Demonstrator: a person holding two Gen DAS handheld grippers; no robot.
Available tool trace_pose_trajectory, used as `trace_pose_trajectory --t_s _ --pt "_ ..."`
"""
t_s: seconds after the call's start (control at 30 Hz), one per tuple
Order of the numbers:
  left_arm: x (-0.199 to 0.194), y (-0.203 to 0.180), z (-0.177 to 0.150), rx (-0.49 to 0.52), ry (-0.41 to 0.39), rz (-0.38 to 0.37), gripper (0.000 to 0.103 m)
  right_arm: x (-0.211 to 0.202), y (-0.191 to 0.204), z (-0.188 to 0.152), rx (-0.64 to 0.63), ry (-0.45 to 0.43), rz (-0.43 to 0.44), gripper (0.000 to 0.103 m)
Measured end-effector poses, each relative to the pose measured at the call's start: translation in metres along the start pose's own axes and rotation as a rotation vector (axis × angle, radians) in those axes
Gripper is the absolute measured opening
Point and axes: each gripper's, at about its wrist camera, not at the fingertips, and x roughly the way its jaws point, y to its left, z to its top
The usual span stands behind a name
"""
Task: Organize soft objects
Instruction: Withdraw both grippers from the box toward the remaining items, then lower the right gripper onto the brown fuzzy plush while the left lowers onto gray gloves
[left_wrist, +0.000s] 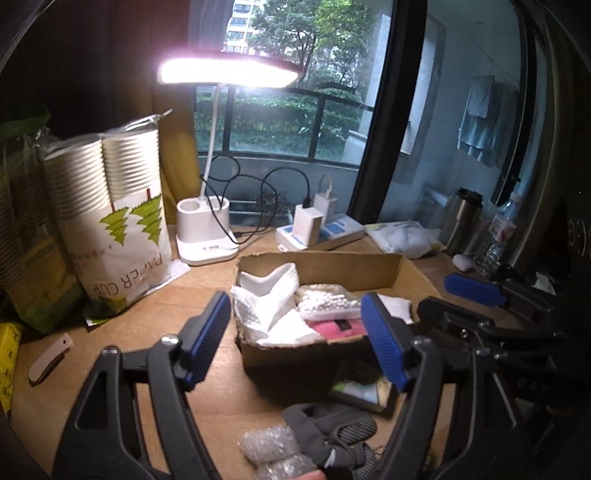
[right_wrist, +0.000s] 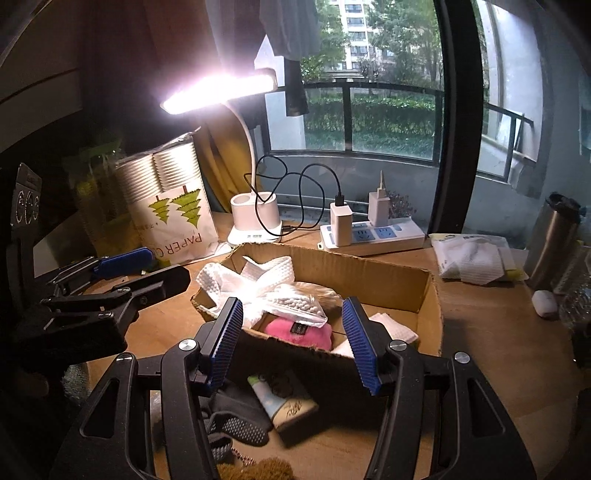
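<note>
An open cardboard box sits mid-desk. It holds a white textured cloth, a clear bag of white foam beads and a pink plush item. In front of the box lie grey socks, bubble wrap and a small packet. My left gripper is open and empty, hovering just before the box. My right gripper is open and empty over the box's near edge.
A lit desk lamp, a sleeve of paper cups and a power strip with chargers stand behind the box. A tissue pack, a steel flask and a pocket knife lie around.
</note>
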Motion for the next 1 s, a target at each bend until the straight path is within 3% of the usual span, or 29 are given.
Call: trace_pose_trajectory --t_s 0.5,1.0 --pt "-0.037 -0.018 -0.018 0.015 -0.024 -0.015 0.076 -0.038 0.008 -0.024 0.005 -0.017 -0.017 0.059" --pt "-0.045 -0.010 -0.072 -0.035 0.043 0.006 0.076 -0.037 0.009 -0.074 0.013 0.068 -0.007 0.059"
